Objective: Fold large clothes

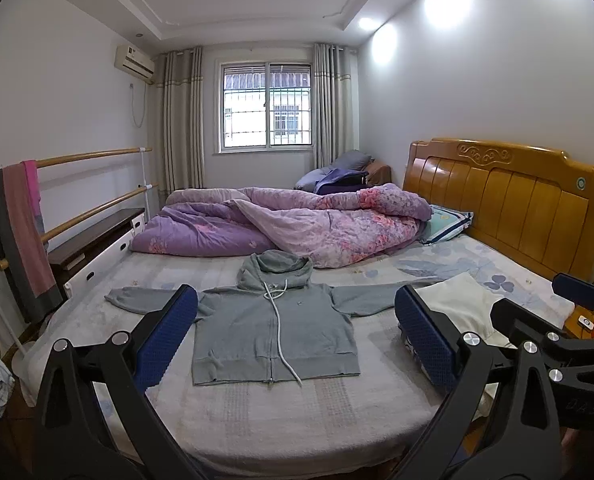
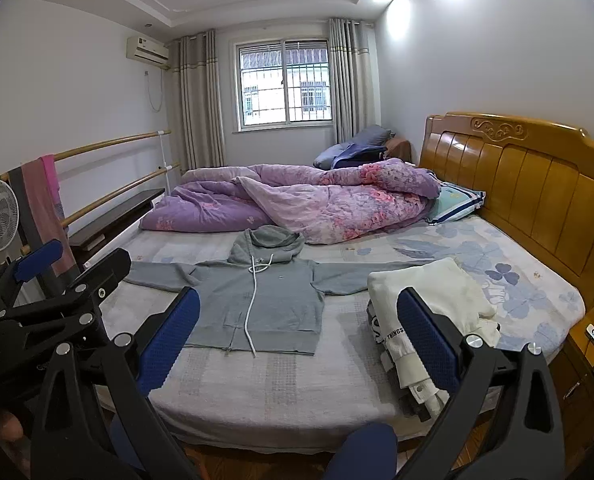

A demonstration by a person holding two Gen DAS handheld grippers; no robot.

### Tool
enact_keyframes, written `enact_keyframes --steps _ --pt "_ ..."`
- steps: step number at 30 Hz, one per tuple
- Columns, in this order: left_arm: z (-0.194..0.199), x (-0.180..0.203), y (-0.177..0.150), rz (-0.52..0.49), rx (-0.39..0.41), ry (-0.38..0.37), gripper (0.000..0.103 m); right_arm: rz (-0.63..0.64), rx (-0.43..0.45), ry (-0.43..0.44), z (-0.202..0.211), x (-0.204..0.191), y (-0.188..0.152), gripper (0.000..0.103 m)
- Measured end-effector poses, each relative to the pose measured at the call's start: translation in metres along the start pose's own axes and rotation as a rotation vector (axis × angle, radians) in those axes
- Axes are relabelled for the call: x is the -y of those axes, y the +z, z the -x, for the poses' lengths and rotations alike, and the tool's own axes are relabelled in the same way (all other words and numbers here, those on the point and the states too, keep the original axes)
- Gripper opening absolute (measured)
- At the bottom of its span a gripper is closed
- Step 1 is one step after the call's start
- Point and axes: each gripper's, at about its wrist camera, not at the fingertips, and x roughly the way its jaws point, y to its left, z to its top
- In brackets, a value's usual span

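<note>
Left wrist view: grey zip hoodie (image 1: 275,328) is laid flat, sleeves spread, on the bed (image 1: 297,416), framed by left gripper (image 1: 297,338) fingers spread wide; right gripper (image 2: 299,338) likewise spread, nothing gripped.

Both your wrist views look down the bed (image 1: 257,420) from its foot toward the window (image 2: 285,82), sharing the hoodie (image 1: 273,332).

left claw (image 1: 295,334): spread wide, empty | grey hoodie (image 1: 275,330): flat on bed (image 1: 297,420), sleeves out
</note>
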Motion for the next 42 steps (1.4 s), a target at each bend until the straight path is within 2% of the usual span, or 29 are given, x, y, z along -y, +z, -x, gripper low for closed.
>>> enact_keyframes --steps 23,31,42 --pt "0.002 0.001 0.0 0.009 0.019 -0.008 0.098 -0.009 0.025 -0.04 0.01 -0.009 -0.002 0.095" --pt "-0.003 0.001 0.003 0.008 0.034 -0.01 0.098 0.001 0.035 -0.07 0.015 -0.012 -0.001 0.095" --pt "-0.012 0.005 0.01 0.008 0.035 -0.012 0.098 -0.002 0.038 -0.07 0.014 -0.011 0.0 0.095"
